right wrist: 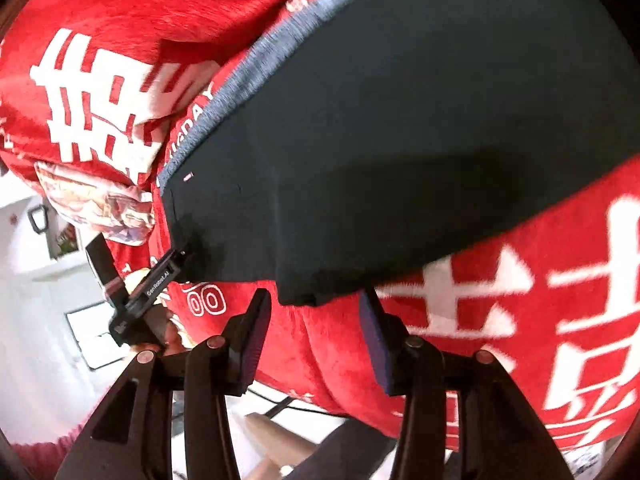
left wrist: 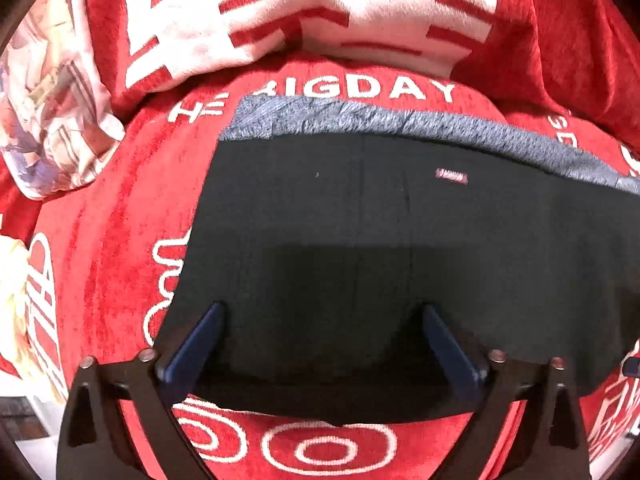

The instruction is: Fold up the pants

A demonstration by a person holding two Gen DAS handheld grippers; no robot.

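Lying folded flat on a red blanket [left wrist: 120, 208] with white lettering, black pants [left wrist: 360, 240] showing a grey waistband [left wrist: 360, 116] along the far edge. Hovering spread wide over the near edge, left tool [left wrist: 320, 320] gripping nothing. Hanging part open beside a pants corner, right tool [right wrist: 316, 308] empty.

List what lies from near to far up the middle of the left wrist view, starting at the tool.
Left tool, open over the cloth → black pants → small red label → grey inner band → white lettering on the red blanket → red-and-white pillow.
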